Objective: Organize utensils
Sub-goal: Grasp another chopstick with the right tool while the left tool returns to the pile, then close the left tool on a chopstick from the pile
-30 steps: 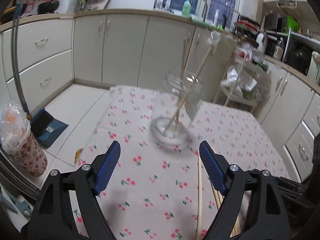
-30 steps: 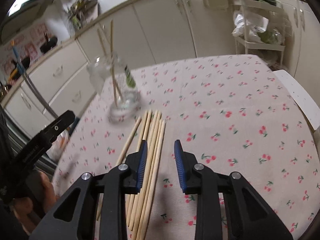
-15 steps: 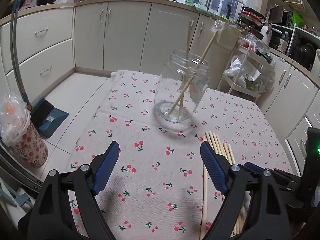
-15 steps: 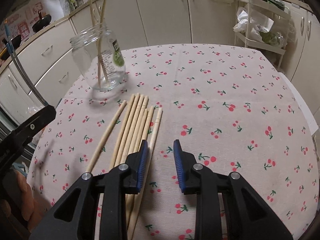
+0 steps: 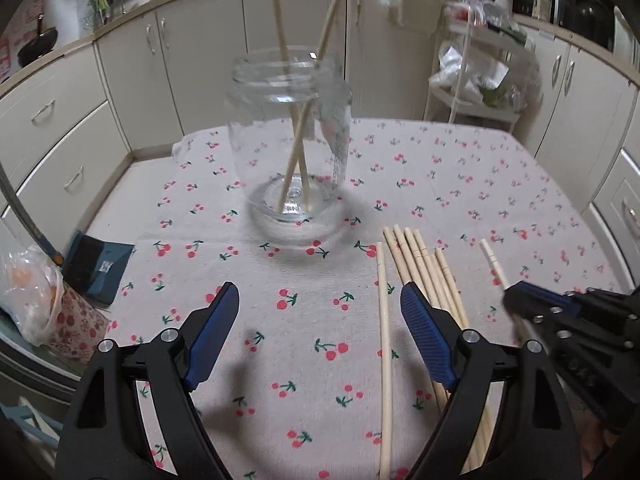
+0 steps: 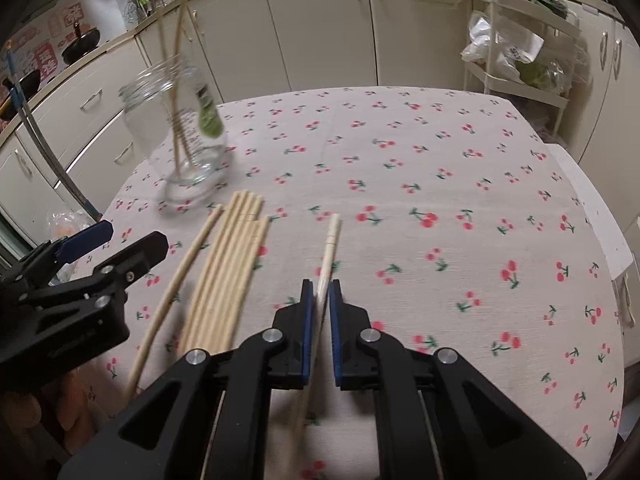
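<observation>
Clamping one pale wooden chopstick in the right tool, jaws having just been closing on it, long axis running straight ahead off the fingers. Holding the left tool released and empty above the cherry-print tabletop. Leaving the remaining chopsticks, slim and round, lying side by side just left. Standing beyond and to the left: clear glass jar, two sticks leaning inside.

A cherry-print tablecloth covers the table, with cream cabinets and a wire rack behind.
</observation>
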Demonstrator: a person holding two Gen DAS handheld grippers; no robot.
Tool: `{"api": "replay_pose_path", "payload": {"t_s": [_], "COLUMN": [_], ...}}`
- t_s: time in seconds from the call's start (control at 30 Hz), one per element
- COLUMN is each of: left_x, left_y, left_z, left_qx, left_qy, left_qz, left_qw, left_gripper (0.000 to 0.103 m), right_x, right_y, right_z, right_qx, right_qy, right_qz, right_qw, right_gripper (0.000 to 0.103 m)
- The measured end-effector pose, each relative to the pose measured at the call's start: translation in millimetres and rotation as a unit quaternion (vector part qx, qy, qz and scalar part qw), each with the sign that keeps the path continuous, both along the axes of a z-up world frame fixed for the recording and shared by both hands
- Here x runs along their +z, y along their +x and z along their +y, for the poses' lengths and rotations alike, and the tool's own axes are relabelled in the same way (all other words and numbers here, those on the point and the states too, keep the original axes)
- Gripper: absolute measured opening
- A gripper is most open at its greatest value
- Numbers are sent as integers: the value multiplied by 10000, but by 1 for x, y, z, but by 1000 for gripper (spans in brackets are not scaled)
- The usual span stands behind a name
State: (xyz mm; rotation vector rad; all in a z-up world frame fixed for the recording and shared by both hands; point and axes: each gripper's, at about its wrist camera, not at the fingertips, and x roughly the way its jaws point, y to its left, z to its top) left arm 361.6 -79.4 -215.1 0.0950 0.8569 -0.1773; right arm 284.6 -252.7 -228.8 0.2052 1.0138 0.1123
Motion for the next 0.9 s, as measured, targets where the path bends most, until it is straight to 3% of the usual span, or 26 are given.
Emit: {"api": "replay_pose_path", "payload": {"t_s": [0.2,0.4,0.7,0.9], "left_x": [-10,-16,-16,-16], "left_y": [14,24,27,32], "left_z": [-12,-8,-11,-18], "left_qx": [-122,172,93,81], "left_qy": [158,49,115,182], "left_qz": [176,375,487,517], "left_qw": [9996,9991,9987,9985], "left_gripper": [78,48,48,52], "right_x": [-1,-1,1,0], "right_y": [2,4,13,16], "right_z": [-2,-3,-6,4], "right_qx": [144,207,158,272], "right_qy": [147,294,250,-148], "right_qz": [-28,-53,60,72], "right_qw": [9998,9993,9995,9995], "right_gripper": [9,9,9,11]}}
